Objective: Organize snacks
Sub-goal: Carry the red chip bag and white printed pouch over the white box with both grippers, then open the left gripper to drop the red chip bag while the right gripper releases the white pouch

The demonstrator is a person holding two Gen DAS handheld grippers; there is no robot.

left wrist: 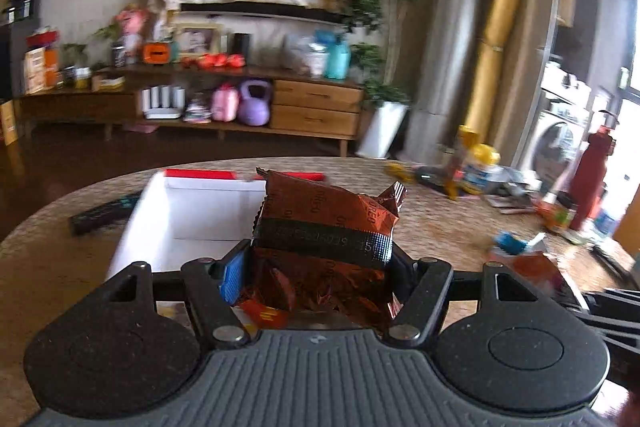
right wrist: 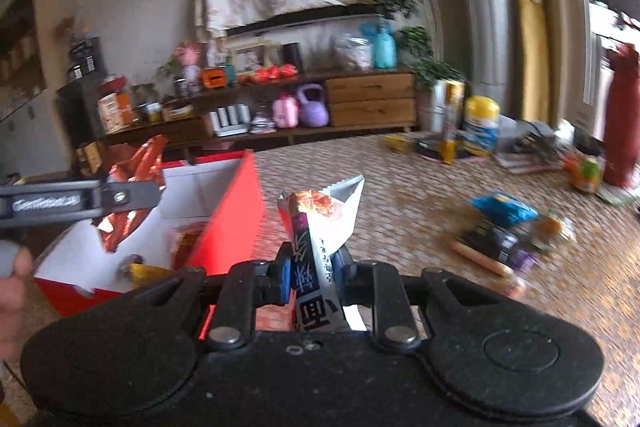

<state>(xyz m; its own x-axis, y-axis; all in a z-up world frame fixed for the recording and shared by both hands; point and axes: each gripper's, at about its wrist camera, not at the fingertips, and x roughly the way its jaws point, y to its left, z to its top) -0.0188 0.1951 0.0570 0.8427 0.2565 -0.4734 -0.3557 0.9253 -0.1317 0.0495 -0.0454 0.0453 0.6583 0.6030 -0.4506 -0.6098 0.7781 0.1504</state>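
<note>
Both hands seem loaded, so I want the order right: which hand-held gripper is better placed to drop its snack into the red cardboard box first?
Left, probably: its hand-held gripper already holds the brown foil packet over the red cardboard box; the right one's white sachet sits beside it.

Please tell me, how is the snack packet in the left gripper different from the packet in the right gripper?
The brown foil packet is dark and shiny; the white packet is pale with printed characters. The brown foil packet is bulky, so the left gripper holds it with wide jaws; the white packet is thin, pinched by the nearly closed right gripper. Both are gripped near the red box.
</note>
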